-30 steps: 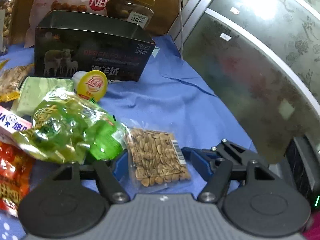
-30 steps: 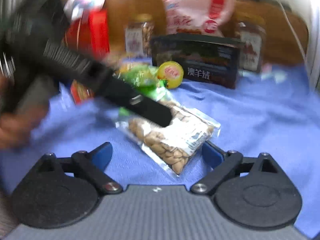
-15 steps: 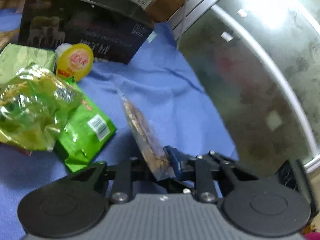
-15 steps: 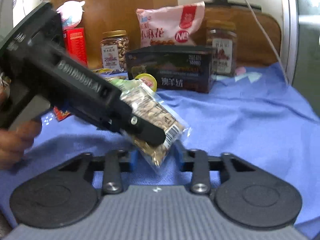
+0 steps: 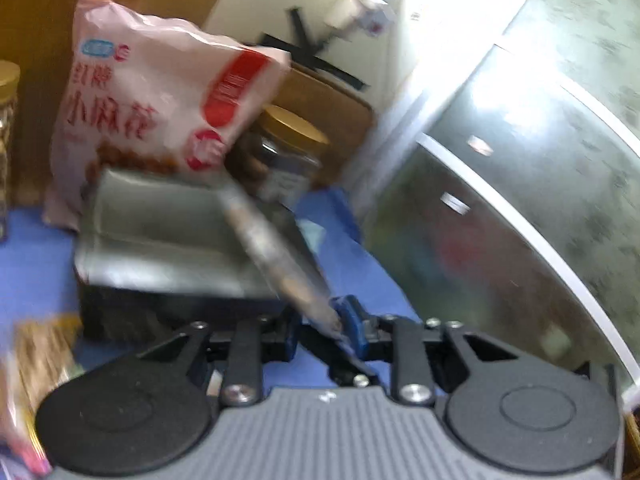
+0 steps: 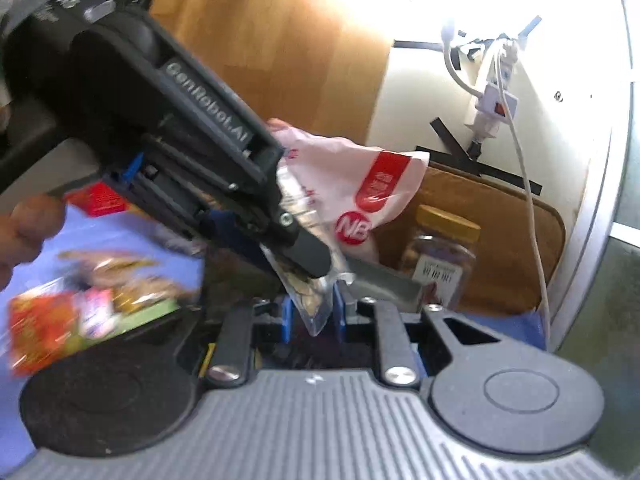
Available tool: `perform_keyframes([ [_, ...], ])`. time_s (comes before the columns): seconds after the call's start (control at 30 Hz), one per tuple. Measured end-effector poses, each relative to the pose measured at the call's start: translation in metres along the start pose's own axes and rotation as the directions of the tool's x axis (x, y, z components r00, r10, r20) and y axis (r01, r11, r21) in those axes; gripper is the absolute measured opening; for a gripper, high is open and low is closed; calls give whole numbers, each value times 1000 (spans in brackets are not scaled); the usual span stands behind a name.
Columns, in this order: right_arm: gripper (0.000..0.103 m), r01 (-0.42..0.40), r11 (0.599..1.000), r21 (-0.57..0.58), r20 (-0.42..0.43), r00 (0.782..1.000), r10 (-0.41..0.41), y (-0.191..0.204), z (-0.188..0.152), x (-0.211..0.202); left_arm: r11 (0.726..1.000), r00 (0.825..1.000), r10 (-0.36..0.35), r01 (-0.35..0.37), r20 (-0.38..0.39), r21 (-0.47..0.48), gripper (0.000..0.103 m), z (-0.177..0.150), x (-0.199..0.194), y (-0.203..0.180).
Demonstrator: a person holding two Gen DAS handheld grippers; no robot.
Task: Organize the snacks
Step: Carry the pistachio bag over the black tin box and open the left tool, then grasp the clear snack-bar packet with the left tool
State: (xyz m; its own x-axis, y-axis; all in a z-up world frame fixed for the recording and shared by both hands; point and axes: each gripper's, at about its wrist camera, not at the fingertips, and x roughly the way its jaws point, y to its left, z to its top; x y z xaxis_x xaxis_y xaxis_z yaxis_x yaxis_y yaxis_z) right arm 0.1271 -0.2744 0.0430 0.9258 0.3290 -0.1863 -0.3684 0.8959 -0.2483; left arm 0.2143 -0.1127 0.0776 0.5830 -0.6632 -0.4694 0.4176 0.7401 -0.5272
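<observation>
Blurring snack packet (image 5: 280,264) edge-on

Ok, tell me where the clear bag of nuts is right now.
The bag of nuts is lifted off the blue cloth, pinched between the left gripper and the right gripper, in front of the dark box.

Black left gripper (image 6: 316,264) body, white "GenRobot.AI" lettering, blue fingers (image 5: 354,326), silver screws.

jars (image 5: 288,160): 2 | box (image 5: 168,240): 1 | pink bag (image 5: 160,92): 1; nut packet (image 6: 308,300): 1
</observation>
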Motion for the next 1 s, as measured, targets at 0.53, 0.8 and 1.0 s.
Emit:
perform_keyframes([
  [0.53, 45, -215, 915, 340, -121, 955, 270, 8, -32, -9, 983, 975, 153, -133, 159, -127, 45, -41, -114, 66],
  [0.8, 45, -361, 858, 366, -154, 886, 438, 55, 0, 18, 925, 944, 295, -244, 145, -291, 60, -71, -154, 120],
  [1.0, 45, -369, 764, 529, -209, 816, 539, 77, 13, 74, 856, 930, 316, -195, 188, -478, 91, -79, -163, 163],
])
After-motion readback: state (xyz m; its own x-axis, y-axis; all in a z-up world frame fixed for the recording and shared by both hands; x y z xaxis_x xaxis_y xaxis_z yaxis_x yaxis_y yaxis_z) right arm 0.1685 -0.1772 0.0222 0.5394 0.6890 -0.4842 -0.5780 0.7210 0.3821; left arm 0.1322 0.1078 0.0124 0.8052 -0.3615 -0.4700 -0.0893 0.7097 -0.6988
